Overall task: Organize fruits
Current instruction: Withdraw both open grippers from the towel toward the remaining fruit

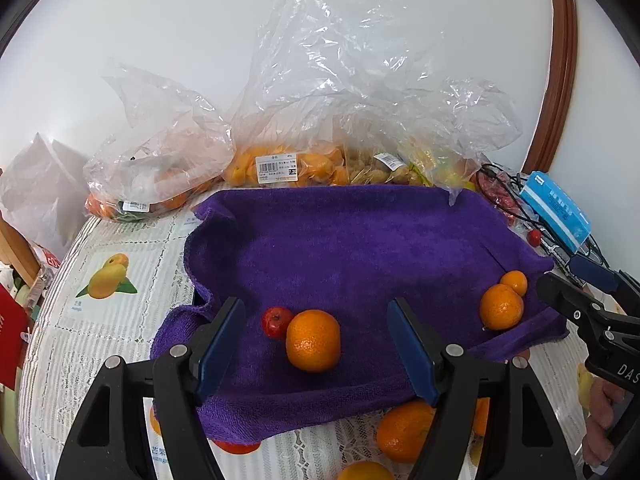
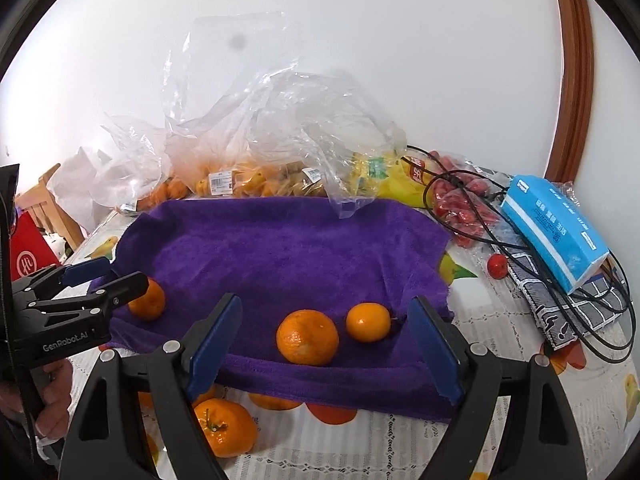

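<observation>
A purple towel (image 1: 352, 240) lies on the table. In the left wrist view my left gripper (image 1: 316, 350) is open and empty, with an orange (image 1: 313, 340) and a small red fruit (image 1: 276, 321) between its fingers. Two more oranges (image 1: 502, 306) lie at the towel's right side. In the right wrist view my right gripper (image 2: 326, 344) is open and empty over a large orange (image 2: 307, 337) and a smaller one (image 2: 368, 321) on the towel (image 2: 280, 240). The left gripper (image 2: 104, 276) shows at the left, in front of another orange (image 2: 148, 300).
Plastic bags of fruit (image 1: 280, 168) line the wall behind the towel. A blue tissue box (image 2: 556, 228), black cables (image 2: 520, 240) and a loose red fruit (image 2: 498, 266) lie at the right. An orange (image 2: 224, 426) sits on the tablecloth in front of the towel.
</observation>
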A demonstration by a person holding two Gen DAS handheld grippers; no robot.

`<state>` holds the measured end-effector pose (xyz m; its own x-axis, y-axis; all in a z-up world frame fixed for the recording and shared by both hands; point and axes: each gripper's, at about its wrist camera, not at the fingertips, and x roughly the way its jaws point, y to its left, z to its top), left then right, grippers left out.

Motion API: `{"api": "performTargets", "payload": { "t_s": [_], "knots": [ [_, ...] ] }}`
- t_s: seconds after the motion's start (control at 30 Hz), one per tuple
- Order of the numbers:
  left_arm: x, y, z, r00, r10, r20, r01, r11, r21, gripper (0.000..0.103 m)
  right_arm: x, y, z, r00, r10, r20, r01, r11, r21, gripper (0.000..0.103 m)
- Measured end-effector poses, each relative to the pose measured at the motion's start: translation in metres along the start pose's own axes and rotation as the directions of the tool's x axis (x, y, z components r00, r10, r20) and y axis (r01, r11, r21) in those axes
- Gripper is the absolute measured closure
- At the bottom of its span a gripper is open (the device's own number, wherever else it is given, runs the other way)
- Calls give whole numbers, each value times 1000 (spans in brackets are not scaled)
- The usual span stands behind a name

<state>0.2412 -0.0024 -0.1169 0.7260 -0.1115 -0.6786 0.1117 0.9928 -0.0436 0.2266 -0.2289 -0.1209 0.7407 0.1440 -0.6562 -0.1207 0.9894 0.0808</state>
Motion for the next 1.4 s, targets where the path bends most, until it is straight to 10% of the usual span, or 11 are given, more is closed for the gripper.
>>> {"api": "performTargets", "payload": {
  "t_s": [1.4],
  "knots": [
    [-88,56,-63,999,-3,-43,-2,994,-106,31,-74,36,-59,991,87,-106,-81,995,57,47]
  ]
}}
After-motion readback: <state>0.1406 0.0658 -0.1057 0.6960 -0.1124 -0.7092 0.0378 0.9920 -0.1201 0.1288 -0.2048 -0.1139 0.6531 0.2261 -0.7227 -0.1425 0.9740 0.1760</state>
